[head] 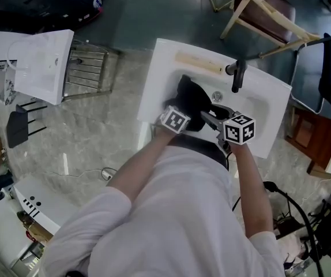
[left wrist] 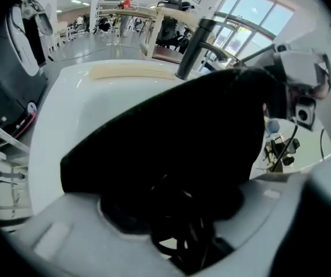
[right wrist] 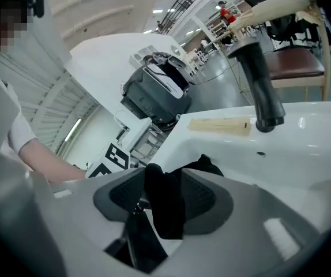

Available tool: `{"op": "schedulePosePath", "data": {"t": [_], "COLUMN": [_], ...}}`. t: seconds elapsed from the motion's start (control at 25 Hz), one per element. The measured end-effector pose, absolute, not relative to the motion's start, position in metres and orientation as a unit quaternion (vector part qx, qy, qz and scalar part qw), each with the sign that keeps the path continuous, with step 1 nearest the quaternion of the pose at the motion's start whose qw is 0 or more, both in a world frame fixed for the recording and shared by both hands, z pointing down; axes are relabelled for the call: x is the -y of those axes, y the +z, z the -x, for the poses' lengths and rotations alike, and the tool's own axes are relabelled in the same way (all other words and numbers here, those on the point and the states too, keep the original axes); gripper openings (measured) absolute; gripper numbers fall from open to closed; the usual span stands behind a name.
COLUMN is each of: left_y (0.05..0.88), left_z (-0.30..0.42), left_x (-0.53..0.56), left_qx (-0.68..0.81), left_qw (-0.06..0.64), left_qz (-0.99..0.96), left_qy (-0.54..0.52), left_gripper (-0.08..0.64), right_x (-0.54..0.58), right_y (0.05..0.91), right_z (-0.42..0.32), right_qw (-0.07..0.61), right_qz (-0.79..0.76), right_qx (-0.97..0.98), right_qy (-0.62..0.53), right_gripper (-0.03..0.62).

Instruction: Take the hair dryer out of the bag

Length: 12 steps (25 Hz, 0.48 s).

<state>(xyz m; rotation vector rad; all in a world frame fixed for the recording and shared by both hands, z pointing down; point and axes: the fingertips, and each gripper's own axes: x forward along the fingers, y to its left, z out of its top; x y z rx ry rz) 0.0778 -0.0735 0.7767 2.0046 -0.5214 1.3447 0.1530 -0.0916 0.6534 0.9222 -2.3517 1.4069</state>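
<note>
1. Washbasin (head: 154, 79), white, with a black faucet (head: 237, 77) at 12 o'clock on its rim. It carries everything below.

2. Black bag (head: 191, 97), soft cloth, slumped in the bowl at about 8 o'clock from the faucet. It bulges rather than lying flat. I expect it to be limp and to sag and fold wherever I pinch it, so it offers no firm edge. The best hold looks like a fold near the mouth, with the other tongs steadying the bulk.

3. Hair dryer: no part of it shows in any view. I judge it is still inside the bag, making that bulge. I expect a rigid, smooth plastic body of moderate weight, with a trailing cord that may snag on the cloth. I would take it by the handle or barrel, not by the cord.

4. Left gripper (left wrist: 171, 235), at 7 o'clock of the bag and pointing steeply down. Its jaws stand very wide, and the bag's dark mass fills the view just beyond them. I see no pad pressing on it.

5. Right gripper (right wrist: 165, 224), at 4 o'clock of the bag. Its jaws are moderately apart, with both ribbed pads bare.

6. Fold of black cloth (right wrist: 162, 186), upright between the right pads, loose and not clamped.

7. Tangle of thin black loops (left wrist: 183, 229) in the left jaws' gap. I cannot tell whether it is cord or drawstring.
</note>
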Motion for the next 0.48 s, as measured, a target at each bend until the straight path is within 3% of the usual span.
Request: {"op": "schedulePosePath", "data": {"t": [0.16, 0.48], "left_y": [0.761, 0.715], "left_z": [-0.076, -0.068], "left_x": [0.075, 0.082], "left_qx": [0.183, 0.168], "left_qw": [0.363, 0.417], "left_qz": [-0.778, -0.794], "left_qy": [0.48, 0.409], "left_gripper": [0.227, 0.222], "right_x": [0.097, 0.081], "right_y": [0.653, 0.703], "right_z": [-0.181, -0.199], "right_qw": [0.091, 0.111], "right_qz": [-0.364, -0.421], "right_qx": [0.778, 0.705], "right_qy": [0.505, 0.56], "right_gripper": [0.206, 0.213]}}
